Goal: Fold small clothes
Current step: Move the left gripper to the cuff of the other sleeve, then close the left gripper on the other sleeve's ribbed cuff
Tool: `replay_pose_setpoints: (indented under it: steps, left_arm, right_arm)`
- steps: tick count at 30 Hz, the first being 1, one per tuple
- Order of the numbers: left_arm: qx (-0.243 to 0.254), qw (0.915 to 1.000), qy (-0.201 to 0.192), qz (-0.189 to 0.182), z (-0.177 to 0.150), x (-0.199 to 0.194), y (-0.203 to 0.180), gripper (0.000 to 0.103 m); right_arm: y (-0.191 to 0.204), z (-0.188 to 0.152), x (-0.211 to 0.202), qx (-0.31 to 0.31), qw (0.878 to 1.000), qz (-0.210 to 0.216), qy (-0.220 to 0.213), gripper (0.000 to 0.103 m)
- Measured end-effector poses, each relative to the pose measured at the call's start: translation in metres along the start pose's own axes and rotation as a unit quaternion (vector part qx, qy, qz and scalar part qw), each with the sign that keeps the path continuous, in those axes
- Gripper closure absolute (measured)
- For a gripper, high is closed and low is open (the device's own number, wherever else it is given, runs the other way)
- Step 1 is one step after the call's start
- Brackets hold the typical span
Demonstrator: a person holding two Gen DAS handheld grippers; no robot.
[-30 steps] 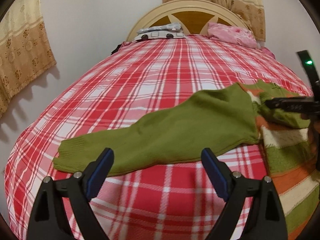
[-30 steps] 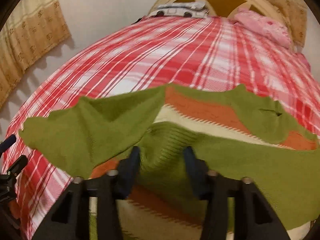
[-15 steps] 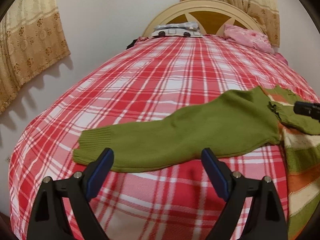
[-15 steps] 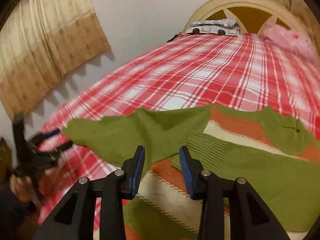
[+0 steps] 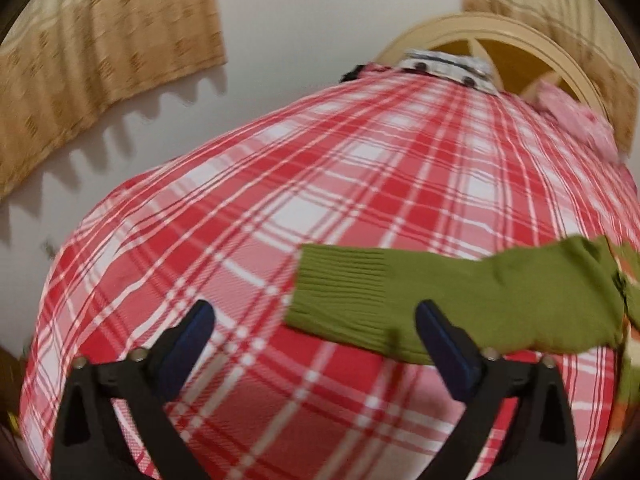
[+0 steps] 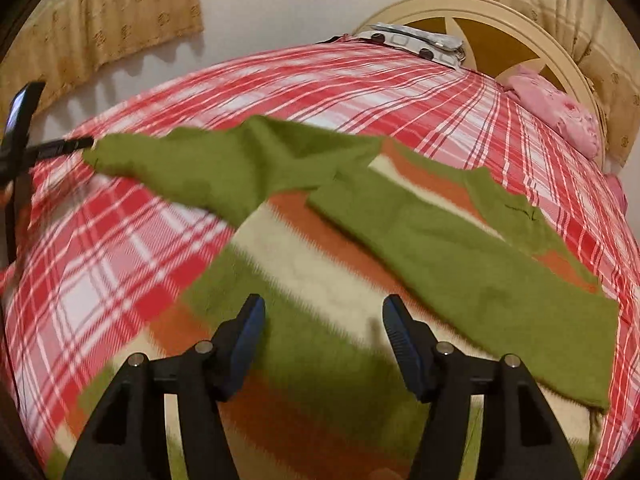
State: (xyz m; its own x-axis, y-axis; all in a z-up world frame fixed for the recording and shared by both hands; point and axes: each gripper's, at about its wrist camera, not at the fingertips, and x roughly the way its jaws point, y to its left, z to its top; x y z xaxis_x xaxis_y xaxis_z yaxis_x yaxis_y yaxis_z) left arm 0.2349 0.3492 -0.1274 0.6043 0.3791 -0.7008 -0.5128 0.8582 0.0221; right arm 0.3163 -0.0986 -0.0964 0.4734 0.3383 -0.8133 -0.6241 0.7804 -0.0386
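Observation:
A small striped sweater (image 6: 304, 280), green, cream and orange, lies on the red plaid bed (image 6: 120, 264). One green sleeve (image 6: 472, 268) is folded across its body. The other green sleeve (image 5: 460, 300) stretches out left over the bedcover, also in the right wrist view (image 6: 224, 168). My left gripper (image 5: 316, 332) is open and empty just before that sleeve's ribbed cuff (image 5: 340, 292); it also shows in the right wrist view (image 6: 60, 146) at the cuff. My right gripper (image 6: 324, 324) is open and empty above the sweater's body.
The cream headboard (image 6: 500, 16) stands at the far end with a pink pillow (image 6: 556, 112) and a white patterned item (image 6: 416, 40). Beige curtains (image 5: 100, 56) hang on the left wall. The bed's left edge (image 5: 52, 280) drops off.
My right gripper has opened, let go of the folded sleeve and pulled back. My left gripper has swung left along the outstretched sleeve to its cuff.

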Motion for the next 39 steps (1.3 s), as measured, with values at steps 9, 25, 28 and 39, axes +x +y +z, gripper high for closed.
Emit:
replay_pose_setpoints:
  steps: [9,25,28,39]
  left_arm:
    - [-0.029,0.9988,0.028,-0.03,0.003,0.021,0.003,0.0]
    - [-0.041,0.995,0.027,-0.087,0.016,0.035,0.001,0.095]
    - [-0.046,0.9934,0.008,-0.104,0.026,0.024,-0.001,0.095]
    - [-0.03,0.9872,-0.038,-0.152,0.045,-0.019,-0.026,0.096]
  right_arm:
    - [0.028,-0.03,0.0,-0.043,0.999,-0.027,-0.004,0.041]
    - [0.04,-0.039,0.006,-0.069,0.996,-0.05,-0.005,0.041]
    - [0.039,-0.039,0.006,-0.068,0.996,-0.051,-0.006,0.041]
    - [0.037,-0.042,0.006,-0.06,0.997,-0.05,-0.01,0.04]
